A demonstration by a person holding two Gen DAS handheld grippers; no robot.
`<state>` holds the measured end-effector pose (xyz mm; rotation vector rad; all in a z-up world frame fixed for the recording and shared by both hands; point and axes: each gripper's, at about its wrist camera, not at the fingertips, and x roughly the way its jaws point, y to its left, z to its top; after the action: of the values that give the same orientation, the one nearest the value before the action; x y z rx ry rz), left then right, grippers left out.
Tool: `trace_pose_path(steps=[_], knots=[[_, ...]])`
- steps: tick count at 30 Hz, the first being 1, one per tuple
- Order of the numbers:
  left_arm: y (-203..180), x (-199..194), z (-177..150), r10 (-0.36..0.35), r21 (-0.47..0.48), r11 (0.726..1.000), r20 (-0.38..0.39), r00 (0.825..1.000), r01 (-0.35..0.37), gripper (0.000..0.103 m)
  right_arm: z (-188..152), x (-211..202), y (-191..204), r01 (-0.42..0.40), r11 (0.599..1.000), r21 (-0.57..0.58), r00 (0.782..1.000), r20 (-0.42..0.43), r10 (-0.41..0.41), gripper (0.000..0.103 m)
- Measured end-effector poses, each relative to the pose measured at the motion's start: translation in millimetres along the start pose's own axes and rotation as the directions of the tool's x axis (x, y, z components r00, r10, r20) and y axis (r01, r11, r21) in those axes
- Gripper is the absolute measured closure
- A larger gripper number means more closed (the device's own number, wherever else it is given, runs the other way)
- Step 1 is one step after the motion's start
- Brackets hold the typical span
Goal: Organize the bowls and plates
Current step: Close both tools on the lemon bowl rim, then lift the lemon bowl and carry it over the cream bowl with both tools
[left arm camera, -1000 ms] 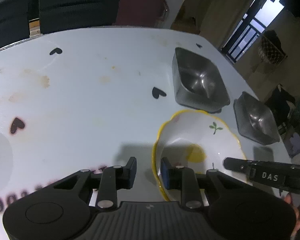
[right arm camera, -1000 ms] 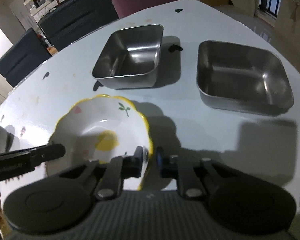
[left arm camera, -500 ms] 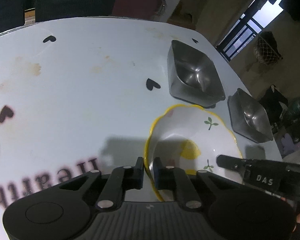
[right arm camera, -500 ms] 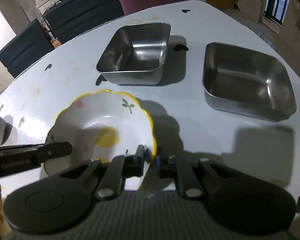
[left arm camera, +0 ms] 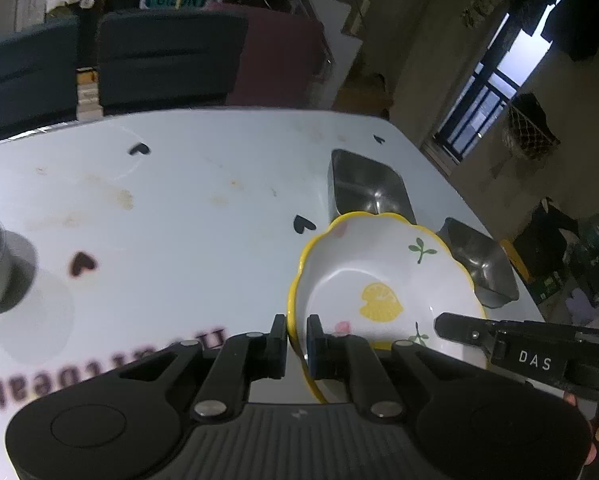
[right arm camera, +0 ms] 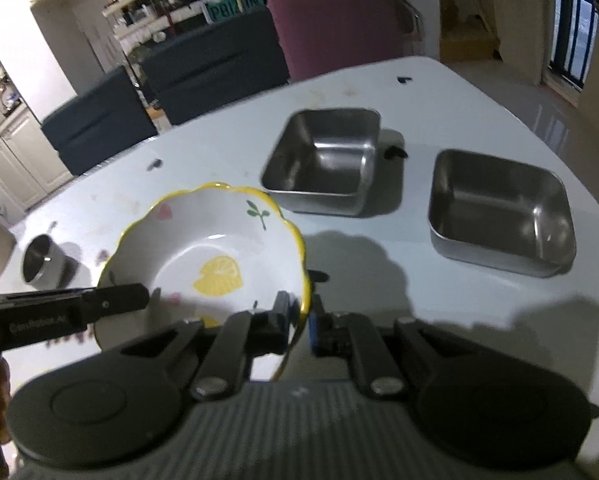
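Note:
A white scalloped bowl (left arm camera: 383, 280) with a yellow rim and a lemon print hangs a little above the table, held from both sides. My left gripper (left arm camera: 297, 324) is shut on the bowl's left rim, one pad inside and one outside. My right gripper (right arm camera: 301, 308) is shut on the opposite rim of the bowl (right arm camera: 215, 248). Each gripper's dark finger shows at the far rim in the other wrist view. Two square steel bowls (right arm camera: 323, 160) (right arm camera: 499, 208) stand empty on the table beyond, side by side.
The pale table (left arm camera: 179, 220) carries black heart marks and some stains. A small steel cup (right arm camera: 43, 258) stands to the left of the bowl. Dark chairs (right arm camera: 215, 68) and a maroon one line the table's far edge. A person's hand shows at the frame edges.
My left jaws closed onto the bowl's rim and the right jaws tightened on theirs. Both grippers then rose, and the bowl came up off the table with them.

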<state>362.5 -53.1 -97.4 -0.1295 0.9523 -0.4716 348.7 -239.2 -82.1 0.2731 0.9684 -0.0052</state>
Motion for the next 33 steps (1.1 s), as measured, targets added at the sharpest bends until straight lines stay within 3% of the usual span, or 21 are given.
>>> trace_pose_path(steps=[6, 19, 26, 33], knots=[[5.0, -42.9, -15.0, 0.04, -0.019, 0.999, 0.038, 0.998, -0.04, 0.093, -8.6, -28.2, 23.3, -0.035, 0.997, -0.073, 0.998, 0.054, 0.039, 0.092], [33.9, -131.1, -56.4, 0.122, -0.103, 0.989, 0.115, 0.986, -0.11, 0.092, -29.7, -67.5, 76.5, -0.175, 0.975, -0.133, 0.982, 0.04, 0.182, 0.093], [50.5, -151.9, -81.7, 0.145, -0.161, 0.979, 0.108, 0.983, -0.127, 0.092, -46.6, -71.9, 105.0, -0.198, 0.962, -0.19, 0.98, -0.013, 0.199, 0.093], [58.5, -148.0, -102.9, 0.149, -0.186, 0.973, 0.065, 0.987, -0.135, 0.092, -68.4, -65.2, 115.8, -0.196, 0.952, -0.235, 0.98, -0.061, 0.187, 0.092]])
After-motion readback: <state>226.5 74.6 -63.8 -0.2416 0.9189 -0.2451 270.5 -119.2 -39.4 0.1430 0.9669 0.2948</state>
